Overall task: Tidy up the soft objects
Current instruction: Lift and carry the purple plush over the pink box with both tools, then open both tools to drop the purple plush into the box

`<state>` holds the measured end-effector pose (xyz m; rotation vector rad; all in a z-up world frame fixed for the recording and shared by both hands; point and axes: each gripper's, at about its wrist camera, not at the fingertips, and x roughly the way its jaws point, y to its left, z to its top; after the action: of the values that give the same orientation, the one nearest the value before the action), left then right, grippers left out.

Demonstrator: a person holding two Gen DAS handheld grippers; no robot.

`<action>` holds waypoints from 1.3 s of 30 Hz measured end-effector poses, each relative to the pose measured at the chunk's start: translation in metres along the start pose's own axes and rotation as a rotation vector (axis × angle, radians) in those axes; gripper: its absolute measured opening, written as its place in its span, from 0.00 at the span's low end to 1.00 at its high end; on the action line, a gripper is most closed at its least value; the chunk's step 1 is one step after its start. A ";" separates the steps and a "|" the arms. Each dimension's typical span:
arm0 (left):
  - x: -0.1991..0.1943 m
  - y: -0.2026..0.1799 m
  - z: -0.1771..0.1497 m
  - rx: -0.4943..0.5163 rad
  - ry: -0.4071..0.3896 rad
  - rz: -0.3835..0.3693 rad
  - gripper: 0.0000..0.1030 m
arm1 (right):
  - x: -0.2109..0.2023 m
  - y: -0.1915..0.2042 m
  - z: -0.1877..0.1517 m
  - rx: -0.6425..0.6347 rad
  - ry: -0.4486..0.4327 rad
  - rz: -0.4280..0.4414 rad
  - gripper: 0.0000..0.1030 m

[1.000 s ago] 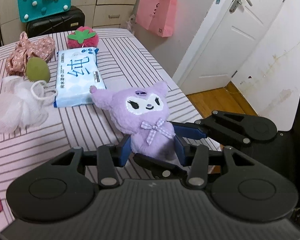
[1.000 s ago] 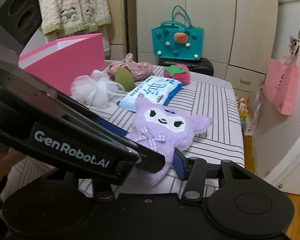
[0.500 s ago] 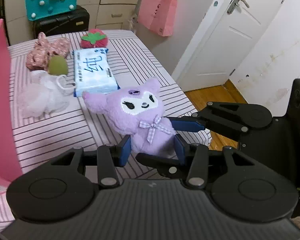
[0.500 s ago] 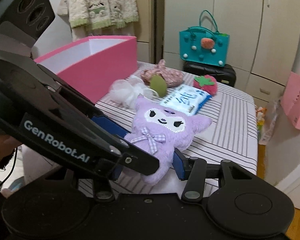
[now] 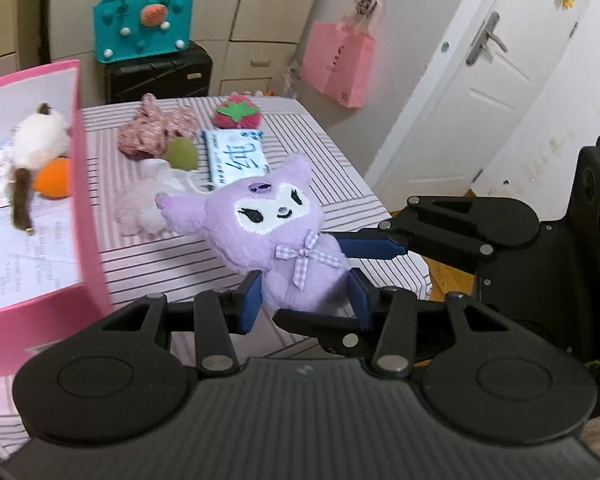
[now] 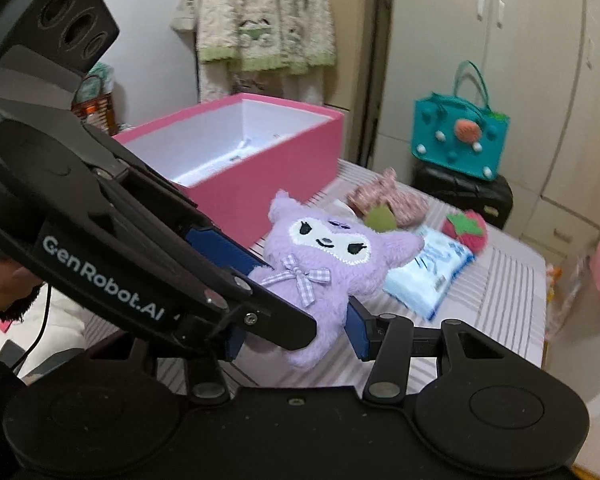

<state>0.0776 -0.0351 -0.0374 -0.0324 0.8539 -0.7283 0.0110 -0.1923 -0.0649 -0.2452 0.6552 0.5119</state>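
Two hand-held grippers are gripping one purple plush doll with a gingham bow (image 5: pixel 268 236). The left hand-held gripper (image 5: pixel 304 300) is pinching the doll's lower body between its blue pads, jaws partly closed on the fabric. The right hand-held gripper (image 6: pixel 296 330) is clamping the same lower body from the other side. Both are holding the doll above the striped bedsheet (image 5: pixel 308 160), beside the open pink cardboard box (image 5: pixel 86 216). Behind it on the sheet are lying a blue-and-white wipes packet (image 5: pixel 234 154), a red strawberry plush (image 5: pixel 238 116), a floral fabric bundle (image 5: pixel 152 132) and a green sponge (image 5: pixel 182 154).
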 end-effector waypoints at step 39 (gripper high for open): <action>-0.074 0.172 0.047 -0.225 -0.124 0.240 0.43 | 0.120 0.069 0.150 -0.195 -0.054 0.228 0.54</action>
<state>0.1768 0.1281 -0.0087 -0.1715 0.8008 -0.3991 0.1336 -0.0330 -0.0301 -0.3411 0.5836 0.8011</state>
